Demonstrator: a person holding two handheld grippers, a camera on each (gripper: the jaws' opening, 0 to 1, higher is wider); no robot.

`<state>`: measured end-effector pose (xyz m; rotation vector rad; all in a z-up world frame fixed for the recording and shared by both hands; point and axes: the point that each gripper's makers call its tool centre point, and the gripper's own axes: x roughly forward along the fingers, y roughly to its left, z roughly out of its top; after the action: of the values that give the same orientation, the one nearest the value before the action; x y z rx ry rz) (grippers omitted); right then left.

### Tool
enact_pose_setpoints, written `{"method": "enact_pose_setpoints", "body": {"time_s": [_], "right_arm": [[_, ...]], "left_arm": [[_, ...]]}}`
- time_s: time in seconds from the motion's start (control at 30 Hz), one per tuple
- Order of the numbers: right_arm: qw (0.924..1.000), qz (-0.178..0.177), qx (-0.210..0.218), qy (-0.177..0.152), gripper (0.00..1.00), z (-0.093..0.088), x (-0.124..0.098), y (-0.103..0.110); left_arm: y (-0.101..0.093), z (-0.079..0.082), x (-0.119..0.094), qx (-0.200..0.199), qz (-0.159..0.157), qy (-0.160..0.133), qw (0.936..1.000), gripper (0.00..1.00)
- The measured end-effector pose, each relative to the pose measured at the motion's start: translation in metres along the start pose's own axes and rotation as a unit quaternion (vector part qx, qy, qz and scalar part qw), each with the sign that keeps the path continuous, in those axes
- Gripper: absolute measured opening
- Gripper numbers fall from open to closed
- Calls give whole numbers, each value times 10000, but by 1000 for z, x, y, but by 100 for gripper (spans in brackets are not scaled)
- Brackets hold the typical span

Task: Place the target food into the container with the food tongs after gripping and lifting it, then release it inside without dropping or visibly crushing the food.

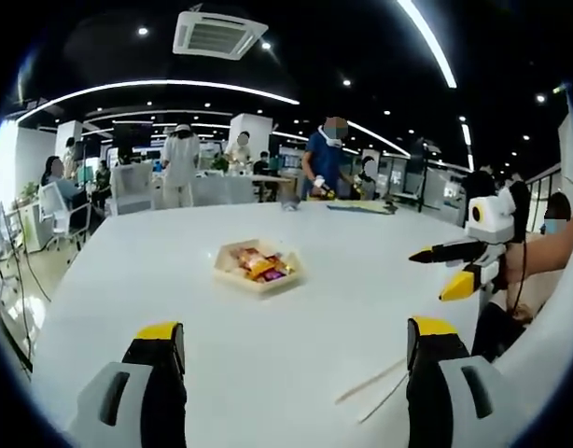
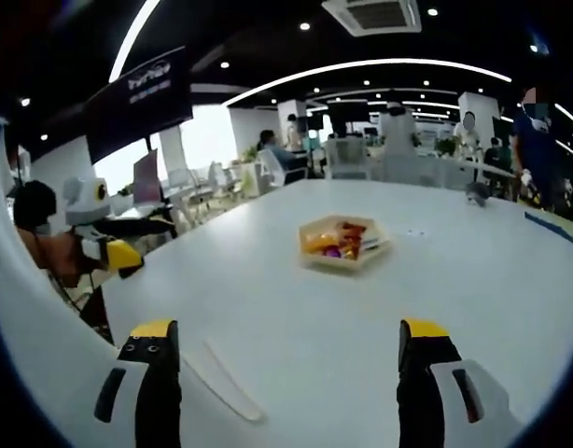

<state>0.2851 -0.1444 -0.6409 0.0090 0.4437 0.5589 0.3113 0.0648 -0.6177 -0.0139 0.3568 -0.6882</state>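
A shallow beige tray point(image 1: 258, 287) point(image 2: 338, 266) sits mid-table, holding orange, yellow, red and purple food pieces point(image 1: 260, 265) point(image 2: 338, 241). Pale food tongs point(image 1: 375, 392) point(image 2: 226, 378) lie flat on the white table, near my right jaw in the left gripper view. My left gripper point(image 1: 296, 329) is open and empty, well short of the tray; it also appears at the left of the right gripper view point(image 2: 156, 243). My right gripper point(image 2: 288, 329) is open and empty too, and enters the left gripper view from the right point(image 1: 431, 273), held by a hand.
The big white table point(image 1: 174, 280) stretches far back, with a small grey object point(image 1: 288, 203) point(image 2: 476, 193) and a blue strip point(image 1: 361, 207) at its far edge. Several people stand or sit beyond it among desks and chairs.
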Motion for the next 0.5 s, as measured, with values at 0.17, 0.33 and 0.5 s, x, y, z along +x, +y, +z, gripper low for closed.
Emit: {"method": "enact_pose_setpoints", "body": {"time_s": [0.17, 0.33, 0.5], "right_arm": [[10000, -9, -5, 31, 99, -5, -2, 0], [10000, -38, -20, 52, 99, -7, -4, -2], [10000, -29, 32, -2, 99, -6, -3, 0]], "left_arm": [[-2, 1, 2, 68, -50, -5, 10000, 99], [-5, -2, 1, 119, -80, 43, 9999, 99], [-6, -2, 0, 122, -102, 54, 9999, 99]]}}
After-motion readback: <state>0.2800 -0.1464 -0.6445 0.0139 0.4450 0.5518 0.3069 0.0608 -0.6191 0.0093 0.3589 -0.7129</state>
